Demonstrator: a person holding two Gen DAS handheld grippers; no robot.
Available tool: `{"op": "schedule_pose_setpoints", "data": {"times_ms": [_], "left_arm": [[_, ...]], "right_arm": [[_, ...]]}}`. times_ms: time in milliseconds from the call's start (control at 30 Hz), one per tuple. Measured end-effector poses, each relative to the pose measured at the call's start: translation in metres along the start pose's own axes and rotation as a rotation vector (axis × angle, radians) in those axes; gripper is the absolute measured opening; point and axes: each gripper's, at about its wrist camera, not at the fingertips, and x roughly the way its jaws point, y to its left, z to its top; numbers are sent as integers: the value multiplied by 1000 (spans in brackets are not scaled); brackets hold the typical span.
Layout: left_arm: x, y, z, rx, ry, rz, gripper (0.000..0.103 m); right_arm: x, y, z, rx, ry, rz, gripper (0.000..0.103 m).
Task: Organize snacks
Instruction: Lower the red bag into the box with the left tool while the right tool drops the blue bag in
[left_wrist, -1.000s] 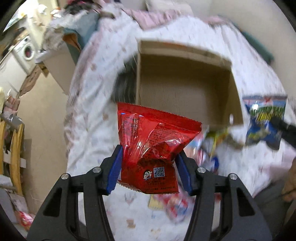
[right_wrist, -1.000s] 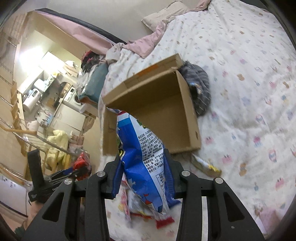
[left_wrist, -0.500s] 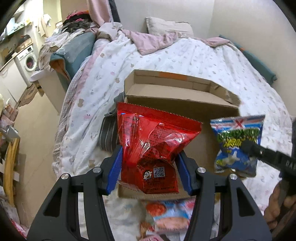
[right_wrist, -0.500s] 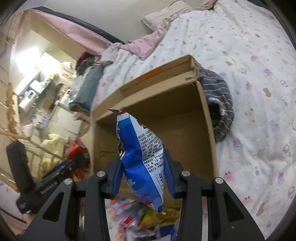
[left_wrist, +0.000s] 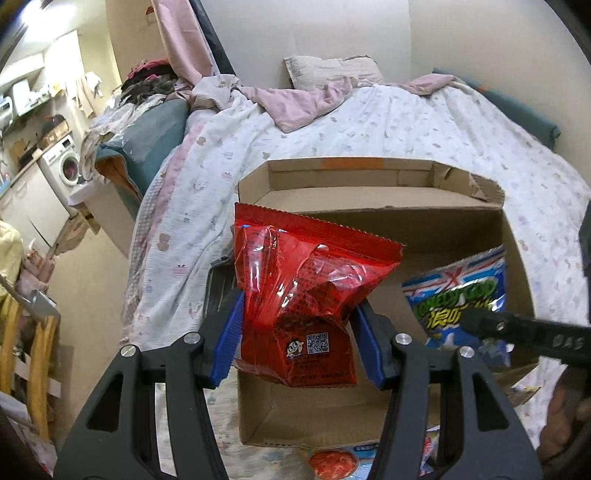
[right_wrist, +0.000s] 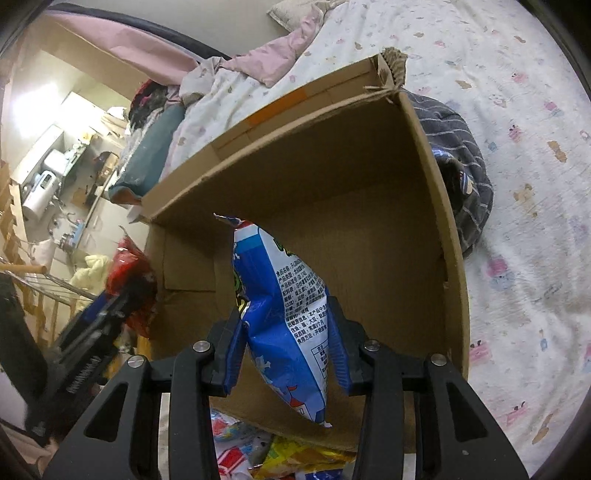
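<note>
The left tool (left_wrist: 297, 338) holds 1 red snack bag (left_wrist: 303, 295) between its blue pads, above the near left part of an open cardboard box (left_wrist: 369, 199). The right tool (right_wrist: 286, 352) holds 1 blue snack bag (right_wrist: 284, 314) over the same box (right_wrist: 369, 221), edge-on to its own camera. The box rests on a bed (left_wrist: 388, 122) with a patterned white cover. More snack packets (right_wrist: 280, 459) lie on the bed just beside the box's near wall.
</note>
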Motion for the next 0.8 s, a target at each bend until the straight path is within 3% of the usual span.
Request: {"op": "schedule_pose_setpoints", "data": {"times_ms": [133, 467, 533, 567, 600, 667, 700, 800], "left_arm": [[4, 4, -1, -53, 50, -101, 53], [-2, 0, -8, -24, 50, -107, 55], [0, 2, -7, -32, 64, -118, 60], [0, 3, -6, -38, 70, -123, 69], [1, 5, -6, -46, 72, -125, 78], [-1, 7, -6, -64, 70, -136, 87], [-2, 8, -6, -70, 69, -144, 89], [-4, 7, -6, -71, 73, -152, 89]], "right_arm": [[0, -6, -1, 28, 0, 3, 44], [-7, -4, -2, 19, -14, 7, 45], [-6, -4, 1, 21, -15, 7, 46], [-6, -4, 1, 21, -14, 12, 47], [-7, -4, 1, 21, -13, 17, 50], [-9, -4, 1, 21, -16, 26, 60], [-12, -3, 1, 21, -23, 29, 68], [-18, 1, 3, 4, -56, 22, 77]]}}
